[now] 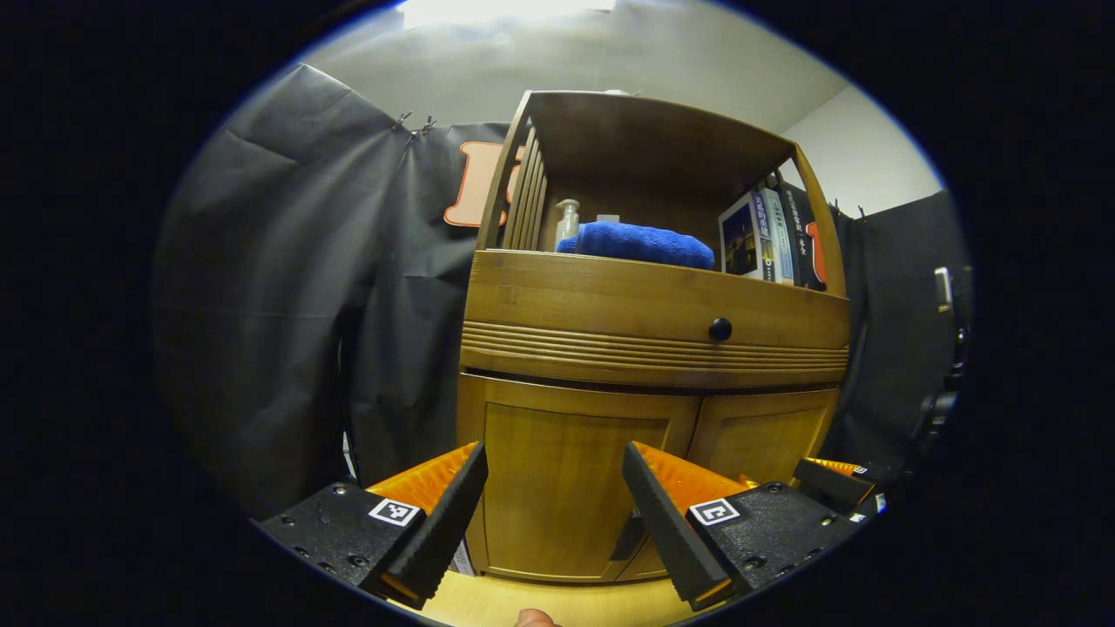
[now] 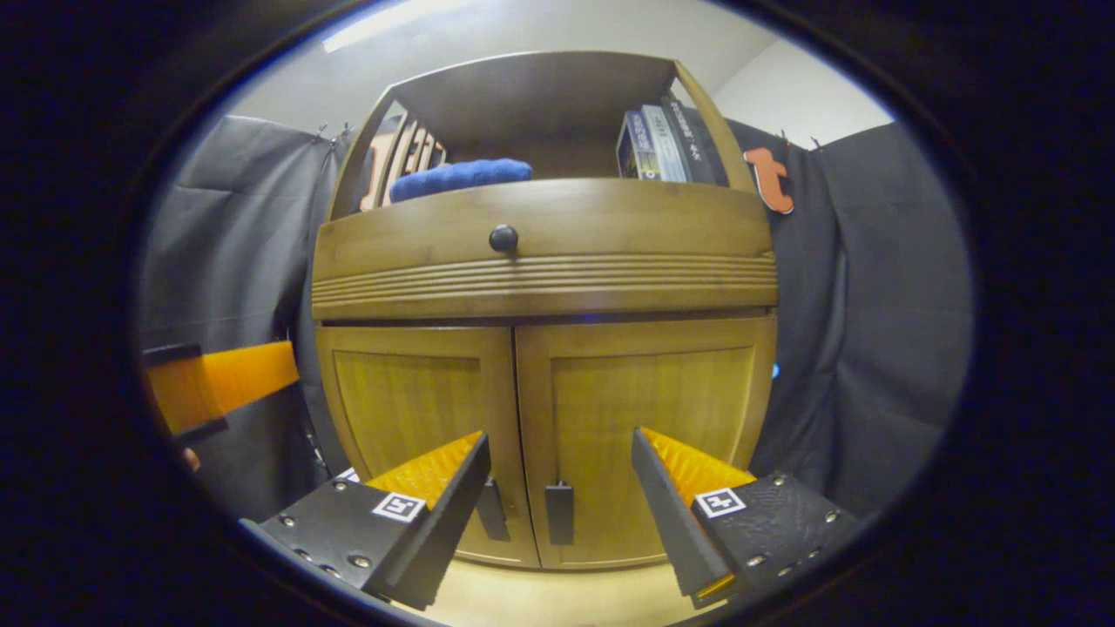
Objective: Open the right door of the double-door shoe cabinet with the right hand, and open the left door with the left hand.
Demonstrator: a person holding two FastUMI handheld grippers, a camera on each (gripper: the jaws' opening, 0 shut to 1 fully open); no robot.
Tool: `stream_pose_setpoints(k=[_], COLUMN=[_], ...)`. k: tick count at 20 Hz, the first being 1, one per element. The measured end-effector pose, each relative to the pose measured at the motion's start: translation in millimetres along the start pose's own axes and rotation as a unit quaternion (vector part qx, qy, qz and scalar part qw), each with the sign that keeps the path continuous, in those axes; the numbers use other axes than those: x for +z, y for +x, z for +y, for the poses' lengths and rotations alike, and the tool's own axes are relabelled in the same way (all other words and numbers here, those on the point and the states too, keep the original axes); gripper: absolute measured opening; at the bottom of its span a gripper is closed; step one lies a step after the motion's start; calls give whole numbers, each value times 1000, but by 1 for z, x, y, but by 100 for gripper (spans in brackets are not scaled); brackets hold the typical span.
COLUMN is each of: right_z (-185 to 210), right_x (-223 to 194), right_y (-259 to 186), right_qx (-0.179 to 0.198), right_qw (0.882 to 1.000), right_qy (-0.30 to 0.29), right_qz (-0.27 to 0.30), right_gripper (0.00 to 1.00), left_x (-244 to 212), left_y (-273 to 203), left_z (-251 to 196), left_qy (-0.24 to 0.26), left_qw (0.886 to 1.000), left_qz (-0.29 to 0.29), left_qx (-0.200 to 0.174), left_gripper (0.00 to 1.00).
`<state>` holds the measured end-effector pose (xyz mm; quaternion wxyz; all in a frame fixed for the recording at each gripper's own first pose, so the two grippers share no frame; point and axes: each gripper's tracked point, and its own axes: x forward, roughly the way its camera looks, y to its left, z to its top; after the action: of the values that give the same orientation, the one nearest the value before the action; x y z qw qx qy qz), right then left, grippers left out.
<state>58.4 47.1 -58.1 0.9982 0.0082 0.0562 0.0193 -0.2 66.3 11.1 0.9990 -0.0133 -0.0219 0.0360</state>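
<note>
Both doors of the shoe cabinet (image 2: 544, 348) were seen closed, the left door (image 2: 418, 427) and right door (image 2: 649, 435) meeting at the middle with a dark handle on each, the right door's handle (image 2: 558, 512) hanging just beside the seam. In the right gripper view the right gripper (image 2: 557, 496) was held released, fingers spread wide in front of the two handles and touching neither, while the left gripper (image 1: 553, 505) was likewise held spread apart before the left door in its own view. Above the doors a drawer with a round knob (image 2: 503, 238) was seen, and on the open shelf over it a blue towel (image 1: 640, 244) lay beside upright books (image 1: 766, 235).
</note>
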Motion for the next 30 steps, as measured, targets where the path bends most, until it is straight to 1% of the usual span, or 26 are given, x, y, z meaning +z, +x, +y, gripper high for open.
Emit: stream_pose_setpoints(k=[1, 2, 5, 8, 9, 10, 11, 15, 16, 17, 18, 19, 20, 21, 22, 23, 24, 25, 28, 30], right_z=[1, 0, 2, 4, 3, 4, 4, 2, 1, 0, 0, 1, 0, 0, -1, -2, -2, -2, -5, -4], right_x=[-5, -13, -35, -60, -71, -72, -81, -101, -105, -107, -109, -107, -111, -110, -109, -107, -111, -109, -106, -104], right_y=[6, 13, 33, 50, 67, 60, 66, 75, 80, 85, 82, 83, 87, 88, 87, 82, 91, 84, 80, 79], right_qx=[-1, -5, -10, -9, -14, -15, -18, -23, -24, -24, -21, -25, -30, -33, -36, -41, -46, -51, -66, -68], right_qw=[1000, 1000, 999, 997, 997, 996, 996, 993, 993, 992, 992, 992, 992, 992, 992, 992, 992, 992, 991, 990], right_qy=[1, 1, -3, -7, -9, -12, -17, -25, -24, -24, -23, -11, -11, -16, -18, -14, -7, -5, -11, -7], right_qz=[6, 15, 48, 72, 76, 82, 91, 110, 115, 119, 126, 120, 123, 121, 119, 118, 119, 118, 118, 119], right_gripper=[91, 94, 74, 72, 67, 55, 43, 42, 43, 42, 42, 43, 32, 32, 33, 29, 29, 25, 24, 25], left_x=[1, 1, 2, 1, 1, 0, 0, -3, -4, -6, -7, -9, -10, -11, -12, -14, -15, -15, -16, -15], left_y=[0, 2, 4, 7, 8, 9, 9, 13, 14, 15, 16, 17, 17, 17, 17, 17, 16, 15, 12, 11], left_z=[6, 12, 28, 39, 43, 45, 48, 56, 56, 57, 56, 55, 53, 52, 50, 48, 47, 47, 47, 44], left_qy=[3, 6, 13, 19, 21, 22, 23, 25, 25, 25, 24, 22, 19, 15, 12, 11, 11, 12, 18, 17], left_qw=[1000, 1000, 999, 999, 999, 998, 998, 998, 998, 998, 998, 998, 998, 998, 998, 998, 998, 998, 998, 999], left_qz=[-1, -1, -1, 3, 4, 6, 7, 11, 13, 16, 19, 21, 22, 23, 25, 27, 29, 28, 28, 26], left_qx=[6, 13, 32, 44, 47, 50, 53, 62, 63, 63, 63, 61, 58, 56, 54, 51, 50, 48, 46, 42], left_gripper=[96, 96, 96, 96, 96, 94, 94, 94, 94, 94, 96, 96, 96, 96, 94, 94, 97, 96, 96, 96])
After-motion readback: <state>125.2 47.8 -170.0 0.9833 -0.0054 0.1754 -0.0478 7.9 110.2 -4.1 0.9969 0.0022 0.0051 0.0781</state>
